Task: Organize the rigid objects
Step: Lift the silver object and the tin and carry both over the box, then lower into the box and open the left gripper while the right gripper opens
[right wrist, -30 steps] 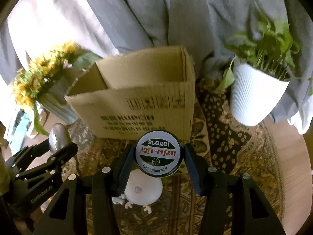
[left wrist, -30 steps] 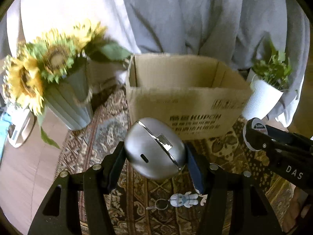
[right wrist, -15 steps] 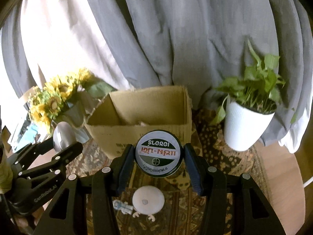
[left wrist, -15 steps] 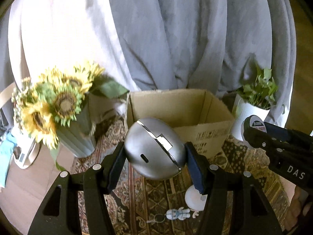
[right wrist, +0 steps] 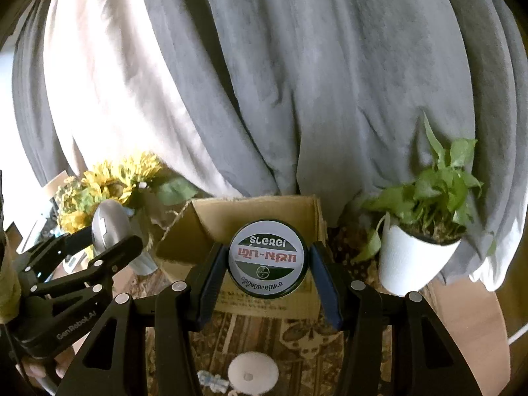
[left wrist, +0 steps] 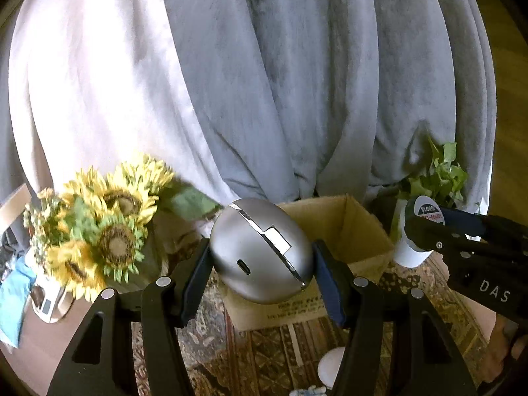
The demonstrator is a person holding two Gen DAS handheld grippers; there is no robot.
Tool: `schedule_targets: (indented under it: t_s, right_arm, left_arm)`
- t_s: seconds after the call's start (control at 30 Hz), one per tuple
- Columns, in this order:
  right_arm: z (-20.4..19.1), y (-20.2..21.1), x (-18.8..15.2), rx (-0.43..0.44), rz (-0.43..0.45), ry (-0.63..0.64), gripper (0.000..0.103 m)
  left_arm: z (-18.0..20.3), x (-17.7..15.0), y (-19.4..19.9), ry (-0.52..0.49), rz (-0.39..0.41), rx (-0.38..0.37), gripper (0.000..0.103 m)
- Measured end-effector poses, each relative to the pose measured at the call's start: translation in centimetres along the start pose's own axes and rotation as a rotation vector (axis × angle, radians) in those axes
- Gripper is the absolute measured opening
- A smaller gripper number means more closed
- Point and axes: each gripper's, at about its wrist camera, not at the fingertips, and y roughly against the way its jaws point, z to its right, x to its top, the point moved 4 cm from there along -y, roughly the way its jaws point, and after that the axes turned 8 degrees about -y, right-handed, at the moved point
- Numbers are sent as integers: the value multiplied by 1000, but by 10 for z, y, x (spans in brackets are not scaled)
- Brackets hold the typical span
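Above the patterned rug (right wrist: 290,340), just short of the open cardboard box (right wrist: 264,208), both tools carry loads. The left gripper (left wrist: 260,264) is closed on a silver egg-shaped case (left wrist: 260,250), its blue pads pressing the case's two flanks, with the box's open top showing directly behind it. The right gripper (right wrist: 265,260) is clamped on a round tin (right wrist: 265,259), held by its rim with the printed lid facing the camera, in front of the box's near wall.

The step in hand looks like carrying both items over the box and dropping them in. To do it well, each load should clear the near wall before the jaws part, and should be lowered close to the box floor instead of being dropped from height; the case is smooth and curved, so it may squirt out of a loosening grip. The two tools sit near each other, so going in one at a time would avoid a clash.

Nearer than the box, a white round puck (right wrist: 252,374) and a small keychain figure (right wrist: 213,379) lie on the rug, likely waiting their turn. Left of the box are sunflowers (left wrist: 99,231); right of it, a potted plant (right wrist: 419,247).
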Motion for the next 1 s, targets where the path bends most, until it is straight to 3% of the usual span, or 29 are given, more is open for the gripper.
schedule_targets:
  t_s: [0.3,0.5,1.0]
  right_arm:
    - [-3,-21,25,0,12,35,53]
    - [-2,-43,37,-6,-7,60,53]
    - [5,-114,32,11,-178,62,53]
  left_arm:
    - [-9,18,-26,-22,-15,-10,59]
    - [-11,25,-57,-21,-79,-52,59]
    - [-6,13,-134,-53,-268,-127,59]
